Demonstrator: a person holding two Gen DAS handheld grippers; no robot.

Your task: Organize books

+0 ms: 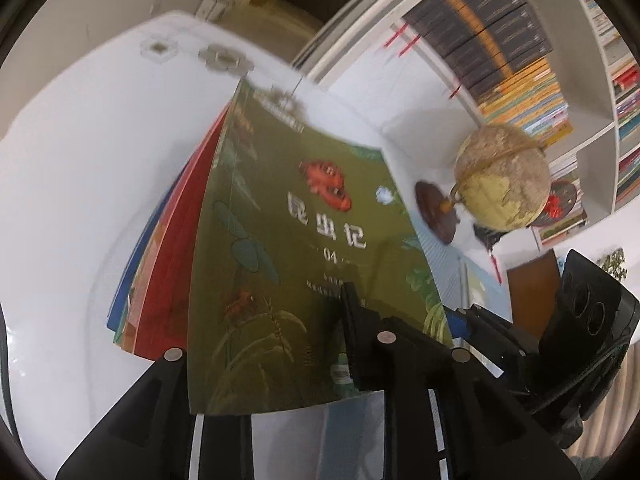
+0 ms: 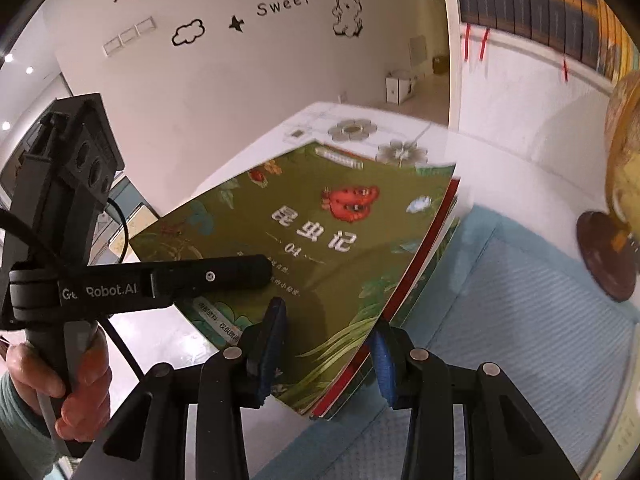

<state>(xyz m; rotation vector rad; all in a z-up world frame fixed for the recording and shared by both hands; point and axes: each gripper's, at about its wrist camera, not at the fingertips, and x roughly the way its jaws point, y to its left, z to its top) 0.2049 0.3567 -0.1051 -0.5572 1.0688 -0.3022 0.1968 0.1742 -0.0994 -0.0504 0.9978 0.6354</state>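
The right claw (image 2: 326, 354) grips a stack of thin books (image 2: 320, 248) at its near corner, one blue pad (image 2: 272, 344) pressed on the green top cover and the other against the underside, so the stack is tilted up off the table (image 2: 500, 168). The left claw (image 1: 272, 344) has one dark finger (image 1: 354, 332) lying over the green cover of the same stack (image 1: 288, 240); its other finger is behind the books, and I cannot tell whether the pads actually press on them. In the right view the left tool's black finger crosses the cover, and a hand (image 2: 60, 384) holds its handle at the lower left. Red, orange and blue covers fan out beneath the green one. A pale blue mat (image 2: 500, 300) lies under the stack's right edge. Beyond it stands a globe (image 1: 502, 178) on a dark round base, just beside a white bookshelf (image 1: 520, 60) packed with book spines. Farther off, a wall (image 2: 240, 60) carries cartoon decals.
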